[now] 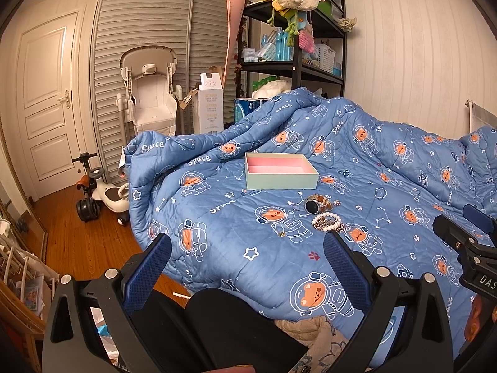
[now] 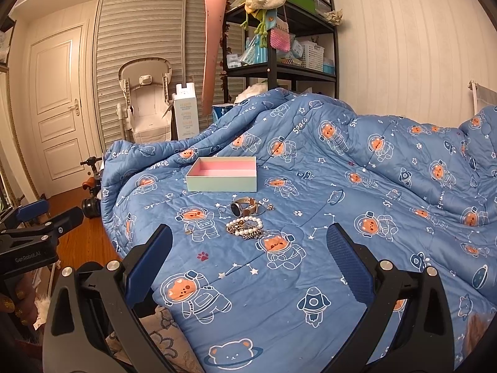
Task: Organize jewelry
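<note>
Blue quilted cotton fills both of my views: the comforter [image 2: 341,217], printed with astronaut bears, carries everything I am here to sort. I take the mint-green box [image 2: 222,175] with its pink lining as my landmark; it sits open and holds nothing that I can see.

Left of the box and nearer to me, a small gold trinket [image 2: 188,231] lies alone on the comforter, too tiny for me to name. My left gripper [image 1: 247,248] hovers over the fabric short of the jewelry with its fingers spread wide and nothing between them.

Just in front of the box lies a watch [image 2: 245,207] with a dark round face and a gold-toned band. Nearer to me than the watch, a pearl bracelet [image 2: 245,225] rests tangled with a gold chain, just beside it. To the right of the watch, still in front of the box, sits a small sparkly piece [image 2: 270,207], possibly an earring.

My right gripper [image 2: 250,242] hangs on the near side of the pearl bracelet, its fingers likewise released and gripping nothing.
</note>
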`<act>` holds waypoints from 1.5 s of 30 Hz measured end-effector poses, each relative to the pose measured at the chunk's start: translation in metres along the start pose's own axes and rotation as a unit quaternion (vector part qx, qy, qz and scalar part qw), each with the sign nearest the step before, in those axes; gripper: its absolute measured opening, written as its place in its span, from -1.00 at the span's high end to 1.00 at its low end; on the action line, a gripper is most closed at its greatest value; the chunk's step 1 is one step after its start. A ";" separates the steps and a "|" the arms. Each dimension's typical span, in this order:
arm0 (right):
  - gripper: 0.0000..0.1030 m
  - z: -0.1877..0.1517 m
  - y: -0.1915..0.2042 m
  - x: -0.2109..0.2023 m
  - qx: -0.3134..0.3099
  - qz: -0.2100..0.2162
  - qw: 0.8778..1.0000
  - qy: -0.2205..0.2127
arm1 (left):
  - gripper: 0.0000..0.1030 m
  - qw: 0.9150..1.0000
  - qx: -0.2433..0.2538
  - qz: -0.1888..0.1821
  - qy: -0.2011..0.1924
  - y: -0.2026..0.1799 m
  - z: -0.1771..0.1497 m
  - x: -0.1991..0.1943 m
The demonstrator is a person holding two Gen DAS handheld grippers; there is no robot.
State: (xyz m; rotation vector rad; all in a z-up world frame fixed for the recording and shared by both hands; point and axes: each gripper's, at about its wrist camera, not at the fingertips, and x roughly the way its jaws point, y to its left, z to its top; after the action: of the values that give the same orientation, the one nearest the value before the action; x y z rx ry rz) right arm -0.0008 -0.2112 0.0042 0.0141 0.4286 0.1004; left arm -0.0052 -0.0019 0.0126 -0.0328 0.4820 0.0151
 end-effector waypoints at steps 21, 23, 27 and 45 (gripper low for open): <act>-0.91 -0.003 -0.001 0.001 0.001 0.002 1.000 0.001 | -0.87 1.000 0.000 0.000 0.000 0.000 -0.001 0.001; -0.91 -0.003 0.000 0.001 0.002 0.002 1.000 0.001 | -0.87 1.000 0.000 0.000 0.000 0.000 -0.001 0.001; -0.91 -0.002 -0.001 0.001 0.002 0.003 1.000 0.003 | -0.87 1.000 0.001 0.000 0.000 0.000 -0.001 0.001; -0.91 -0.004 -0.001 0.000 0.001 0.003 1.000 0.005 | -0.87 1.000 0.001 0.000 0.001 -0.001 -0.001 0.001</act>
State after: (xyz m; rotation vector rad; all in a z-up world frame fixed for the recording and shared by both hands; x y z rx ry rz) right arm -0.0020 -0.2119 0.0007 0.0174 0.4389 0.1068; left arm -0.0049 -0.0025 0.0109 -0.0310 0.4841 0.0149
